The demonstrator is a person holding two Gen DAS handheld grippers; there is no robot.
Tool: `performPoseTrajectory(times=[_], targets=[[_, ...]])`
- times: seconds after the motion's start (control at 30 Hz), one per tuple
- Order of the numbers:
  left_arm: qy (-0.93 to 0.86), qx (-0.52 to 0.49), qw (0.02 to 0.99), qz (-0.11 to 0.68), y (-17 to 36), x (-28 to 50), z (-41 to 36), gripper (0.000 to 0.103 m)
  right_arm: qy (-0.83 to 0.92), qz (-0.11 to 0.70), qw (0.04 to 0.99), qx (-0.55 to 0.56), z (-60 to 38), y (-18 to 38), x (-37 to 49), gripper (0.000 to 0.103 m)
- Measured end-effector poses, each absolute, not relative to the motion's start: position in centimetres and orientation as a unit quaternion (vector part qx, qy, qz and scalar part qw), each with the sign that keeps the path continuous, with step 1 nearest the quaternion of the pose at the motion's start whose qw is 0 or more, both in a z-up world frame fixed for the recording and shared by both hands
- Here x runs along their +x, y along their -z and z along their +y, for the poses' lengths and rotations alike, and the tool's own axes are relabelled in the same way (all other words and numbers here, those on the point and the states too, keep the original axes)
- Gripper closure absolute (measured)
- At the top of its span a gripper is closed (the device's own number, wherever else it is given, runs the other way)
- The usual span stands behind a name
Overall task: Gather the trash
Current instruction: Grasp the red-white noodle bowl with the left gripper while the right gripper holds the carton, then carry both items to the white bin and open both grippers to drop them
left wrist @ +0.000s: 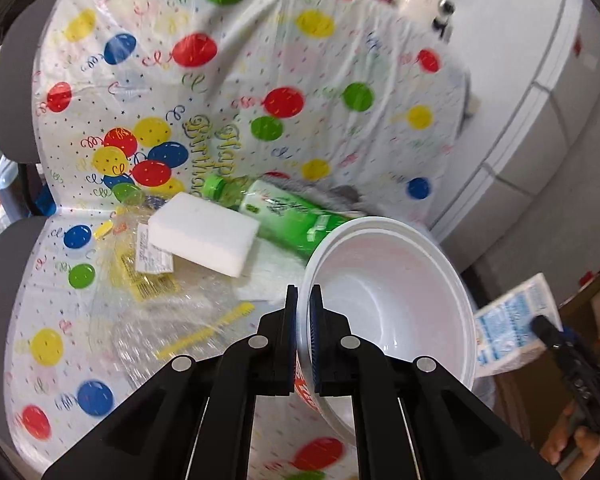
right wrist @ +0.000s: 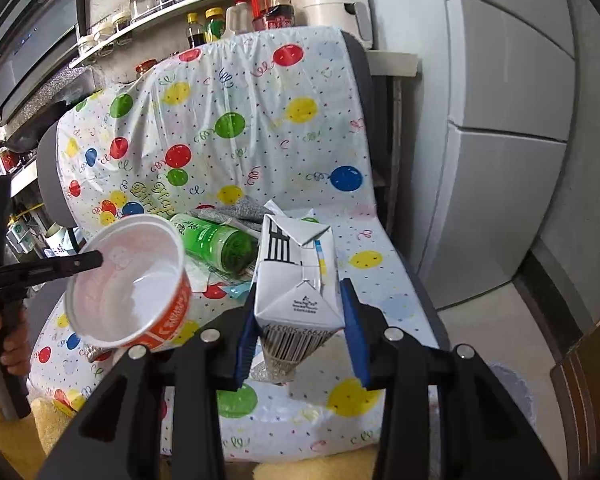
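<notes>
My left gripper [left wrist: 304, 300] is shut on the rim of a white instant-noodle cup [left wrist: 396, 300] with an orange outside, held above the chair seat; the cup also shows in the right wrist view [right wrist: 128, 280]. My right gripper [right wrist: 300, 312] is shut on a white drink carton [right wrist: 296, 276], also seen at the right edge of the left wrist view [left wrist: 512, 328]. On the seat lie a green tea bottle [left wrist: 284, 212], a white sponge block [left wrist: 204, 232] and crumpled clear plastic wrappers [left wrist: 160, 280].
The chair [right wrist: 360, 64] is covered with a balloon-print birthday sheet [right wrist: 260, 120]. A grey cloth [right wrist: 236, 210] lies behind the bottle. A white fridge [right wrist: 512, 140] stands to the right. Shelves with bottles and jars [right wrist: 204, 24] are behind the chair.
</notes>
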State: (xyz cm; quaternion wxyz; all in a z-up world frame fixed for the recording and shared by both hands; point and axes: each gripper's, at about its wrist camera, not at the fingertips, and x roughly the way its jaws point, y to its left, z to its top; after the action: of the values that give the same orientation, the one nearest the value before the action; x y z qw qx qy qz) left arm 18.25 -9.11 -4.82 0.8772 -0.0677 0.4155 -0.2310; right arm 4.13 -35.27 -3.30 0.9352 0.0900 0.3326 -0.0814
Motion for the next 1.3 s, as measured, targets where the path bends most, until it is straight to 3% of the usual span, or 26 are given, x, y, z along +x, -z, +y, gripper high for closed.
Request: performPoseTrajectory(times=[0.27,0.63,0.97,1.23,1.3], targets=[[0.269,-0.088,0.870,0.404,5.6,14.0,-12.1,0.097,0.154,0.340,0.923,0.094,-38.6,3.4,-1.8,0.065],[0.394,-0.026,0.816,0.422,9.3,9.1,-25.5,0.097,0.270,0.364,0.881,0.137,-46.4,7.4,-10.7,0.065],[0.445,0.094,0.783,0.425,14.4,3.3,-40.6,0.097,0.343,0.390,0.829,0.206,-54.8,13.5,-16.5,0.065],[0.443,0.181,0.764,0.432,19.1,1.3,-48.8,0.096,0.380,0.358,0.823,0.225,-58.4,13.7,-18.4,0.065],[0.452,0.191,0.748,0.446,20.3,1.3,-50.7,0.091,0.383,0.350,0.824,0.229,-59.3,13.8,-18.4,0.065]])
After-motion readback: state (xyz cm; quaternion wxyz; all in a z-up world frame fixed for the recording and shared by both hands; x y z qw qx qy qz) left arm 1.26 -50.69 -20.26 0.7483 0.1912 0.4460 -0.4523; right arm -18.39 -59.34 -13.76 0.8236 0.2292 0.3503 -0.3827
